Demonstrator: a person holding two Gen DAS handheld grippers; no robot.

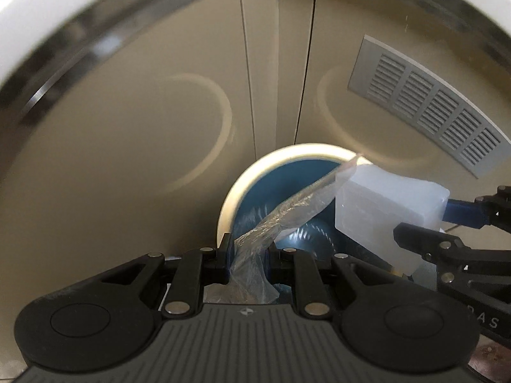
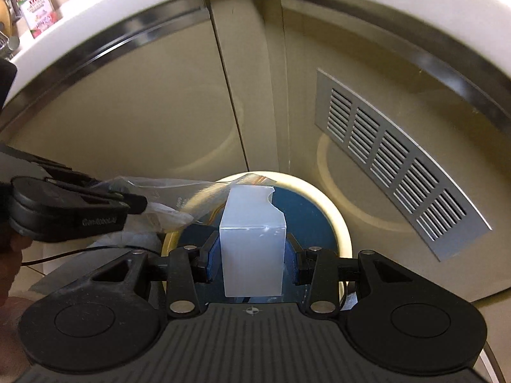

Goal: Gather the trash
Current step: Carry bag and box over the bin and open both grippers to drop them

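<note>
Both items of trash are in hand, neither yet dropped. The left claw (image 1: 249,255) is nearly closed on a crumpled clear plastic wrapper (image 1: 287,214). The right claw (image 2: 252,261) is part open, clamped on a white translucent torn carton (image 2: 252,249). Both hang above the round cream-rimmed bin with blue liner (image 2: 332,214), at 12 o'clock from each claw. Release remains. Beige cabinet doors (image 2: 143,121) and a grey vent grille (image 2: 399,166) stand behind; nothing blocks the opening.

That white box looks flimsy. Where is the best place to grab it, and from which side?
Across its two flat side walls, coming from its lower end, as the right gripper does now. The box has parallel faces that suit flat pads; its torn top edge would likely crumple.
</note>
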